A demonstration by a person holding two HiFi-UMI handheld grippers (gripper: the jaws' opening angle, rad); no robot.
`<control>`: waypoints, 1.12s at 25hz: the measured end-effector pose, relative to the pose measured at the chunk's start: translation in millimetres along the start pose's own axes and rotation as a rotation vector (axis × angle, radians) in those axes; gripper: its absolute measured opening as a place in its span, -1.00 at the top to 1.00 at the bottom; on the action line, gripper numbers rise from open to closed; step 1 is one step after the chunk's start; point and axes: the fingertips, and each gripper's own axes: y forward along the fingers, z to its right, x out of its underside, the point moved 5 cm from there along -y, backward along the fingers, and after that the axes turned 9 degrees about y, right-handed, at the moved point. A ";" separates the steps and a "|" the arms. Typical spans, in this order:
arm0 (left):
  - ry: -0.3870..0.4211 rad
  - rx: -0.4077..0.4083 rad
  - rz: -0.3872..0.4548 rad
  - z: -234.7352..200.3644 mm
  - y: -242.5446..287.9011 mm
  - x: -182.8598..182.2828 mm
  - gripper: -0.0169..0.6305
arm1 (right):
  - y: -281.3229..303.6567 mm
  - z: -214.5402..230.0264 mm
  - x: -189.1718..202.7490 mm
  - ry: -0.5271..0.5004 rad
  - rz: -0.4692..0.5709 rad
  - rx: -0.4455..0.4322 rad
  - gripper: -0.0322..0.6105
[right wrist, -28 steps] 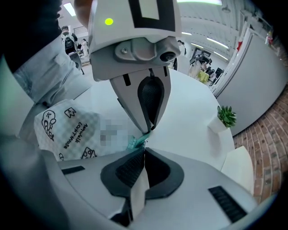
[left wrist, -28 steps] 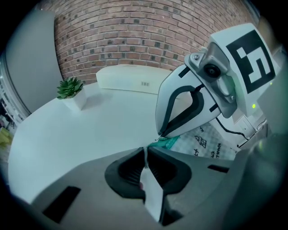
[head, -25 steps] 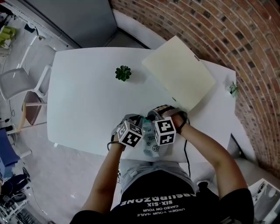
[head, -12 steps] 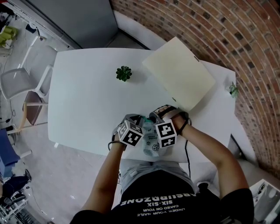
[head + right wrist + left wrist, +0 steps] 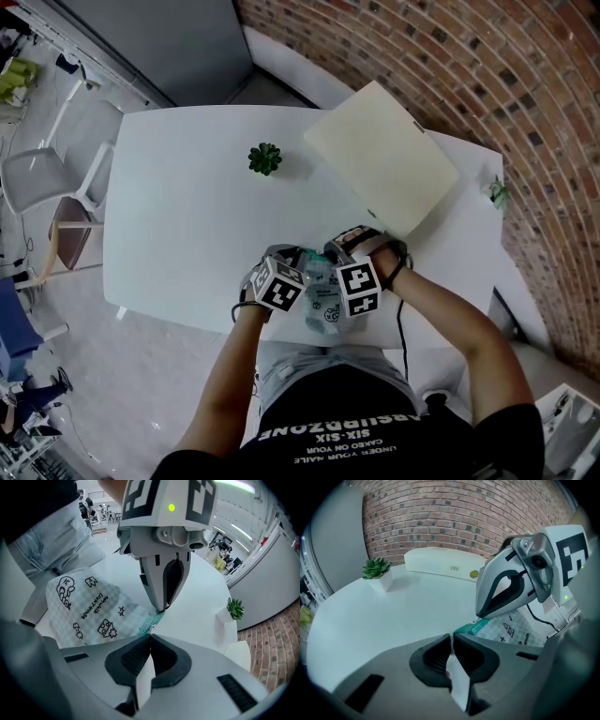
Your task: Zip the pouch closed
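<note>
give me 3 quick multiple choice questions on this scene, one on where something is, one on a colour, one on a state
1. Where on the table does the pouch lie?
A) at its near edge
B) at its far left corner
C) dead centre

2. What colour is the pouch's zip edge?
A) red
B) teal
C) yellow

3. The left gripper has its jaws:
A) wide apart and empty
B) shut on the pouch's edge
C) shut on a cup

Answers:
1 A, the head view shows it at the near edge.
2 B, both gripper views show a teal strip.
3 B, the left gripper view shows the jaws together with the edge pinched between them.
</note>
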 end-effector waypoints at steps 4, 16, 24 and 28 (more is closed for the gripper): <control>-0.005 0.001 0.001 -0.5 0.0 0.5 0.85 | -1.4 -1.4 1.5 0.005 0.000 0.003 0.90; -0.022 0.002 0.003 -0.2 0.4 0.2 0.85 | -5.7 -7.1 4.1 -0.011 -0.027 0.022 0.90; -0.018 -0.004 -0.004 0.2 0.4 0.0 0.85 | -11.1 -12.5 11.8 0.001 -0.036 0.022 0.90; -0.016 -0.005 -0.006 0.3 -0.1 -0.4 0.85 | -14.0 -14.0 12.8 0.002 -0.033 0.025 0.90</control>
